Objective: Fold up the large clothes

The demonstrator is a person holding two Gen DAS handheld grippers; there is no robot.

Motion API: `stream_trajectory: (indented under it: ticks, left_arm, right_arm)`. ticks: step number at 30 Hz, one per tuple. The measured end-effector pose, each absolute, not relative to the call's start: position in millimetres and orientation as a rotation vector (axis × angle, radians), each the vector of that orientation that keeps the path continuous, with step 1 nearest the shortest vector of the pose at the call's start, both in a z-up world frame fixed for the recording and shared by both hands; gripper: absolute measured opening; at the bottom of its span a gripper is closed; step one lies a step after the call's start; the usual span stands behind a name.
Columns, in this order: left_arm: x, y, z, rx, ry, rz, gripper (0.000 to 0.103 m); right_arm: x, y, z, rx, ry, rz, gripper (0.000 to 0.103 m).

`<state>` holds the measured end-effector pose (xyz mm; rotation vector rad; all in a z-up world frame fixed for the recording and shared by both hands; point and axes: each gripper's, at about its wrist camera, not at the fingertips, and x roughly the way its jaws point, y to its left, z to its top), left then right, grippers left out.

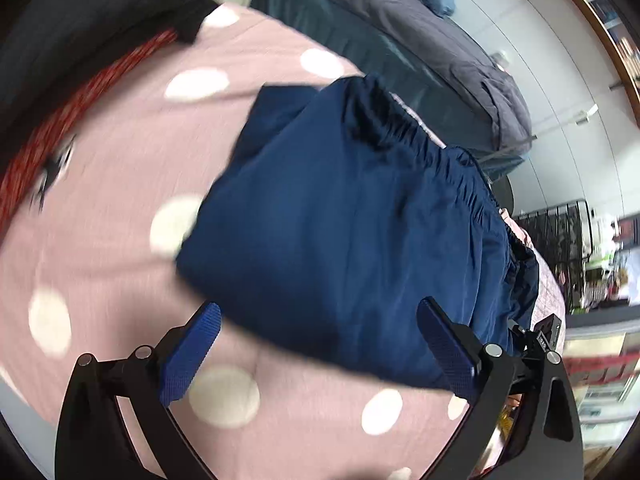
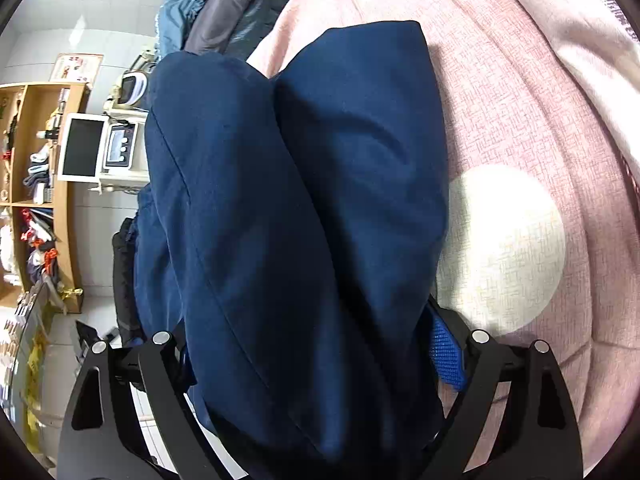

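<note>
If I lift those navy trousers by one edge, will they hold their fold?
Probably not: the navy trousers look thin and floppy, draping in soft creases over the pink spotted blanket. The gathered waistband likely stretches. They seem light and should slide easily.

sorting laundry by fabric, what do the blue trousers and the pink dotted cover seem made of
Blue trousers: smooth, thin woven cloth, maybe cotton or a blend; matte, soft creases, gathered elastic waist. Pink dotted cover: coarser woven or quilted cloth; visible crosshatch texture.
</note>
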<state>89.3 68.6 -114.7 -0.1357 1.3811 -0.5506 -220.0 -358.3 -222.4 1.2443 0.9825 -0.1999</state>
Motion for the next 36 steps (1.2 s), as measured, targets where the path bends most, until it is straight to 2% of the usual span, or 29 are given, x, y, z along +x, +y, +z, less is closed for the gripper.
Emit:
stream_trajectory:
  ticks: [6, 9, 20, 28, 31, 36]
  left_arm:
    - [154, 43, -129, 0.017, 1.406, -0.644, 0.097]
    - [183, 45, -155, -0.033, 1.494, -0.678, 0.096]
    - [211, 42, -233, -0.137, 1.655, -0.768, 0.098]
    - [221, 34, -241, -0.125, 1.723, -0.885, 0.097]
    - [216, 22, -242, -0.048, 1.71, -0.911, 0.097]
    - [209, 16, -231, -0.088, 1.677, -0.956, 0.095]
  right_arm:
    - [-213, -356, -219, 1.244, 1.018, -0.235, 0.092]
    - [-210, -355, -219, 1.266, 1.025, -0.246, 0.098]
    - [-190, -349, -212, 1.162, 1.127, -0.308, 0.099]
    - [-199, -355, -219, 1.166, 1.148, -0.317, 0.099]
    - [-200, -357, -220, 1.162, 1.156, -0.32, 0.099]
    - [-203, -355, -219, 1.156, 1.154, -0.315, 0.099]
